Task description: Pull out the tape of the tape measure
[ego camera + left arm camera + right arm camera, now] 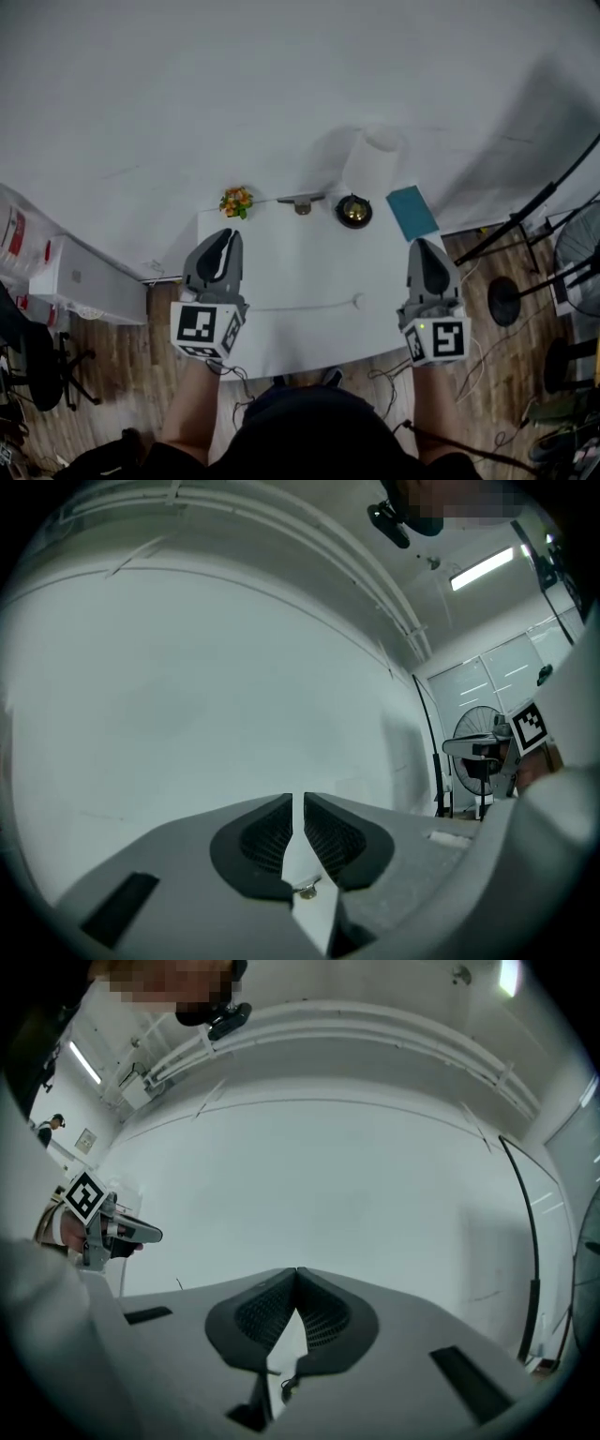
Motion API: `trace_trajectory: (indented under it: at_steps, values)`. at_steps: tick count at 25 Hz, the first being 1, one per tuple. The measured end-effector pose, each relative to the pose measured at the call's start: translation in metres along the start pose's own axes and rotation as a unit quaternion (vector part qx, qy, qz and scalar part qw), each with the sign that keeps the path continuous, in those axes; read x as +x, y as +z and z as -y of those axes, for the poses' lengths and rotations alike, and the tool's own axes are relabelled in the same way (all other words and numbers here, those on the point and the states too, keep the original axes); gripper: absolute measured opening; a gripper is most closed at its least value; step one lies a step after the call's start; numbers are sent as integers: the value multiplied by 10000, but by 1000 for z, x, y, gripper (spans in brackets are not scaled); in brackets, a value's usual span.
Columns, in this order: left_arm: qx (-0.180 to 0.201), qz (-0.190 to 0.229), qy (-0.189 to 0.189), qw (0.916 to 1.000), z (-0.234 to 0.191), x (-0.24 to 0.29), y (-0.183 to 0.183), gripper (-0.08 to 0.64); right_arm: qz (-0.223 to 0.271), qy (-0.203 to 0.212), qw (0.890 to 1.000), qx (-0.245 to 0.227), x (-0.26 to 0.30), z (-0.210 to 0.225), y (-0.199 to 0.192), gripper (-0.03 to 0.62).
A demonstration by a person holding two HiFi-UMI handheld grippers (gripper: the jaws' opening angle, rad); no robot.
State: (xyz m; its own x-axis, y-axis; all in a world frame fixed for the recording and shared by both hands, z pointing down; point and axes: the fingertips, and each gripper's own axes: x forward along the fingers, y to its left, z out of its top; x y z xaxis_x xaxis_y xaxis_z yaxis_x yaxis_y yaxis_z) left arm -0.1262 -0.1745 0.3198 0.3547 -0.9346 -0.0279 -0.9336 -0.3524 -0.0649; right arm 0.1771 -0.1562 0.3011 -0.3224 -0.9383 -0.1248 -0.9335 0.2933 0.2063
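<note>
While both tools are held up above the surface and aimed level at the white wall, nothing is gripped by either.

In the left gripper view the left tool is seen w/ its jaws only a thin slit apart. Bare wall shows thru the gap and nothing is held between them. In the right gripper view the right tool is seen closed, jaws brought together at the front, and it's empty too.

In the head view the left tool is found lower left of centre and the right tool lower right. Each has its marker cube toward the bottom of the frame. They are set well apart, appearing over the left & right ends of the surface.

The tape measure is taken to be the round black-and-gold item at upper middle of the frame. It rests at the far edge of the surface by the wall and is touched by neither tool.

A thin white line is laid across the surface between the tools, w/ a small knob at its right end. Whether it's tape or cord can't be told.

Along the far edge, left to right, are set:
- orange flowers
- a small metal piece
- the tape measure
- a teal card at the right corner

A white roll is stood upright just behind the tape measure. A fan is seen at far right, over the wood floor.
</note>
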Motion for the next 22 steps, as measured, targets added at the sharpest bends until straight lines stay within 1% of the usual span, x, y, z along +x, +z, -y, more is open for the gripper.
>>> trace_trajectory:
  at_steps: [3,7,11,22]
  values:
    - [115,297,-49,9995,8,-6,25,29,178,-41,9996,-219,-7,-1,17,5]
    - [136,525,-110,9985,13,-9,42,20,228,-26,9995,-235,-9,-3,26,5]
    - [124,547,-176,9983,15,-10,43,20,226,-38,9994,-247,-12,-4,28,5]
    - [135,477,-167,9986,11,-1,40,18,270,-11,9993,-267,1,1,29,5]
